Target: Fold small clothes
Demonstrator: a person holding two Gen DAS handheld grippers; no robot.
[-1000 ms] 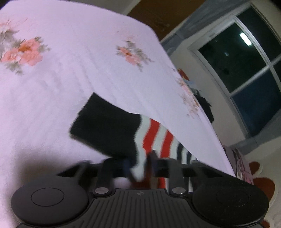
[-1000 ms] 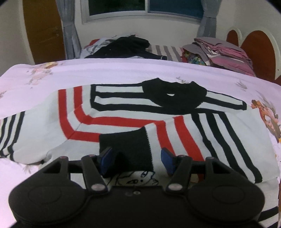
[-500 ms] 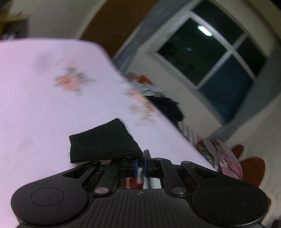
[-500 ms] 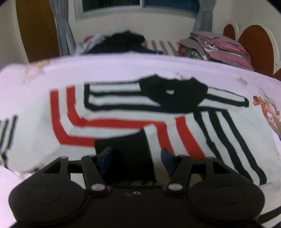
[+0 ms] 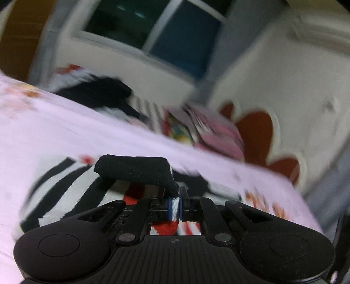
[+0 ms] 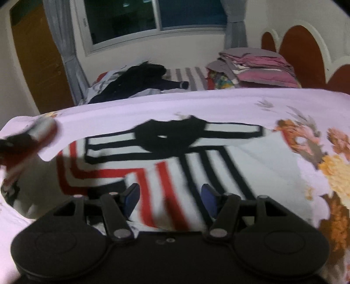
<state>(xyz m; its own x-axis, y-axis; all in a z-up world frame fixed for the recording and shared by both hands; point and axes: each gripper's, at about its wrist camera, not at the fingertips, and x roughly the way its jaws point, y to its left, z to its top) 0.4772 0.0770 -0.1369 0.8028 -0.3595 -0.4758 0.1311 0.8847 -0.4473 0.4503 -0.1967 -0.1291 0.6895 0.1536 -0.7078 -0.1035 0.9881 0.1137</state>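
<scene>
Left tongs [image 5: 174, 206]: my jaws are pressed tight on white knit fabric of the sleeve, just below its black cuff [image 5: 133, 168]; the cuff sticks up and forward over the fingers, lifted off the bed.

Right tongs [image 6: 170, 197]: my jaws stand wide apart and grip nothing; the blue pads [image 6: 131, 196] hover low over the sweater's red and black stripes. Whether they touch the cloth I cannot tell.

Sweater [image 6: 175, 161]: a small striped knit, white with red and black bands, spread flat on the bed with its black collar [image 6: 168, 136] turned away from me. One sleeve reaches out toward the right; on the left side the other sleeve is raised, a blurred dark and red shape at the frame's left edge.

Bed sheet [image 6: 218, 102]: pale lilac with orange flower prints [image 6: 306, 139], lying under the sweater.

Behind the bed: a heap of dark clothes [image 6: 140, 80], a stack of folded pink and grey laundry [image 6: 256, 67], a dark window [image 6: 153, 15] and a red-brown scalloped headboard [image 6: 299, 54].

Left view: heavily motion-blurred, so finer details are unclear.
</scene>
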